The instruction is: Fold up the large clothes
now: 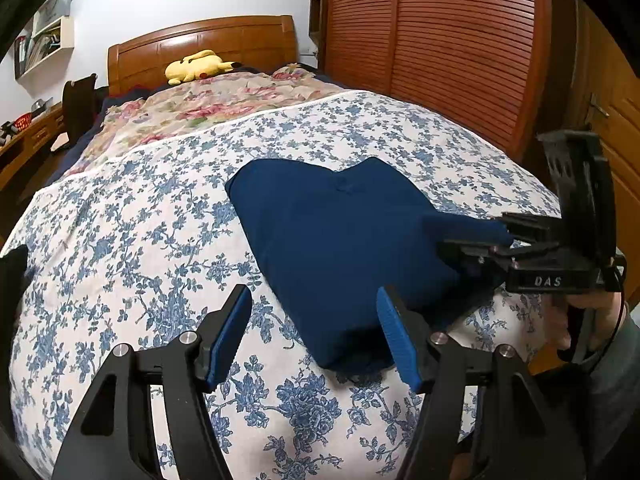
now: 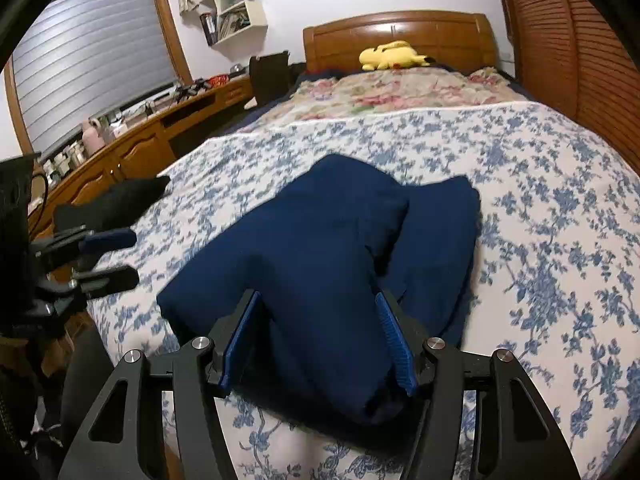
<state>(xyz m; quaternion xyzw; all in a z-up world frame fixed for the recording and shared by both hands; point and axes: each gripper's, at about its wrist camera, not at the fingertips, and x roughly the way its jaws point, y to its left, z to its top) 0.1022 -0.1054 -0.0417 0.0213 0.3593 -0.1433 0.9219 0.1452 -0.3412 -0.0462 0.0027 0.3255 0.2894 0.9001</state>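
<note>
Jaws of the right gripper (image 2: 318,340) are seen straddling the near end of the folded navy garment (image 2: 320,248), apparently gripping the thick bundle. The left gripper (image 1: 314,332) is held open and empty just beside the garment's near corner. The garment is laid lengthwise on the floral bedspread (image 2: 540,208), towards the headboard, so the right hand is judged nearer.

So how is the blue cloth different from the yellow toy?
The blue cloth is dark, flat and folded, lying near the foot of the bed; the yellow toy is bright, puffy and far off by the wooden headboard. The cloth sits between the right gripper pads; nothing touches the toy. Both rest on the bed.
</note>
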